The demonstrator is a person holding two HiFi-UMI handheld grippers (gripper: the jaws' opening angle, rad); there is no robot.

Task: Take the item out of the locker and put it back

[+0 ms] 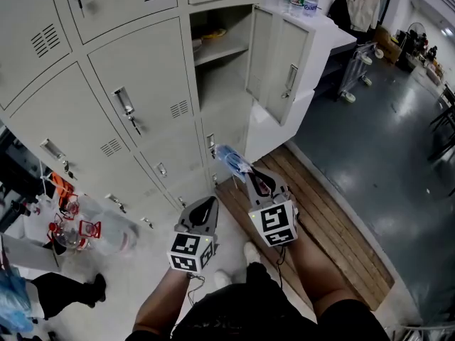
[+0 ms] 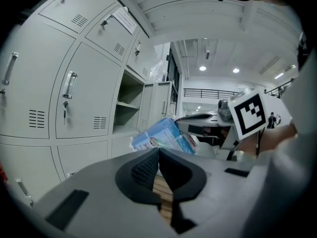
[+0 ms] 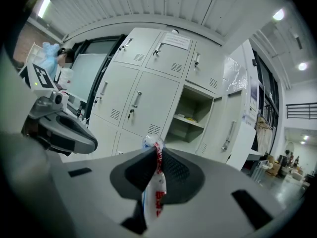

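Left gripper (image 1: 208, 199), right gripper (image 1: 254, 173): grey shells, black pads (image 2: 143, 170), black-white marker cubes (image 1: 190, 251) at 6 o'clock, thin cables (image 1: 193, 281). Black shorts (image 1: 234, 311), white shoes (image 1: 252, 252).

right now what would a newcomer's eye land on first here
The blue-and-white plastic packet pinched in the right gripper stands out in front of the grey metal lockers. Beyond it one locker compartment stands open, door swung right. The left gripper, shut and empty, sits beside.

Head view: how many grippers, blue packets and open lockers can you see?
Grippers: 2 (left gripper, right gripper)
Blue packet: 1
Open locker: 1
Total: 4
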